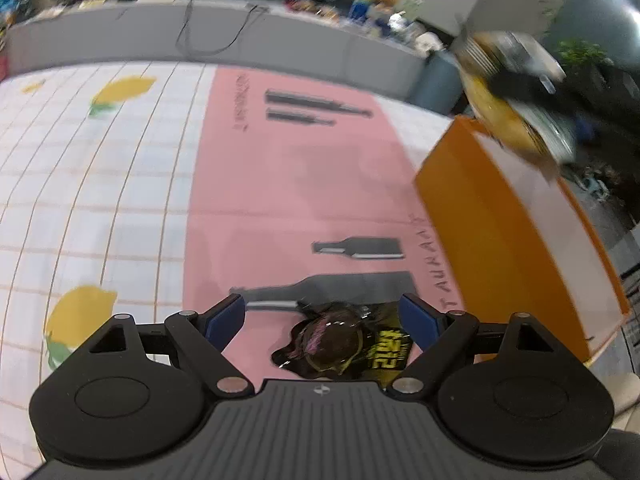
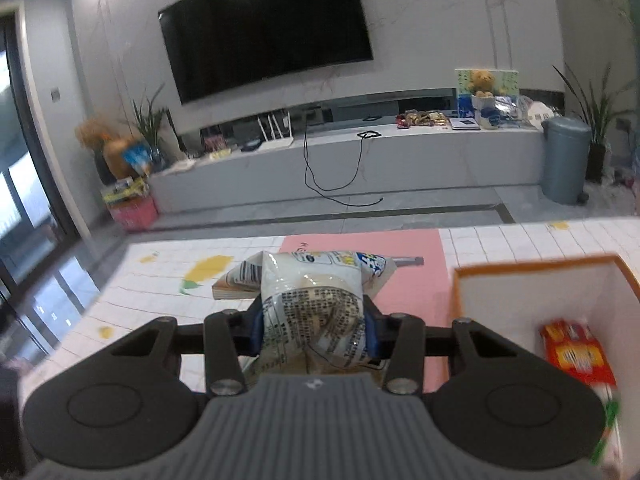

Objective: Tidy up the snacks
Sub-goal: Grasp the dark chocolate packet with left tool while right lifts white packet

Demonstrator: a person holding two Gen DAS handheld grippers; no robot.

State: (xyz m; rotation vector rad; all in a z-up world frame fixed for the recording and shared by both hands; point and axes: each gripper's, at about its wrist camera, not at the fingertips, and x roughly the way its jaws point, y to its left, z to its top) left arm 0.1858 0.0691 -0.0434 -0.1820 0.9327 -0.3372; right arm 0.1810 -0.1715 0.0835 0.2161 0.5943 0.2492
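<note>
Tablecloth (image 1: 100, 184): white grid with lemon prints, far left in the left wrist view; covers the table under everything else.
Pink mat (image 1: 288, 184): on the cloth, printed with dark bottle shapes; both views show it.
Left gripper (image 1: 322, 318): jaws spread wide, grasping nothing, low over the mat.
Dark snack packet (image 1: 340, 344): black wrapper with yellow lettering, flat on the pink mat between the parted blue fingers (image 1: 226, 318), touching neither. Seen from the left wrist only.
Orange box (image 1: 500, 224): orange outside, white inside, just right of the mat.
Right gripper, left wrist view (image 1: 520, 92): blurred, raised above the far end of the box, a yellowish bag in it.
Right gripper, own view (image 2: 314, 322): clenched on a white snack bag (image 2: 316, 300), which bulges up between the jaws; held in the air above the table, left of the box.
Box interior (image 2: 500, 300): shown only by the right wrist view; a red snack packet (image 2: 576, 354) lies inside against the right wall.
Background: TV (image 2: 266, 26) on the wall and a grey bin (image 2: 566, 158), right wrist view only.
</note>
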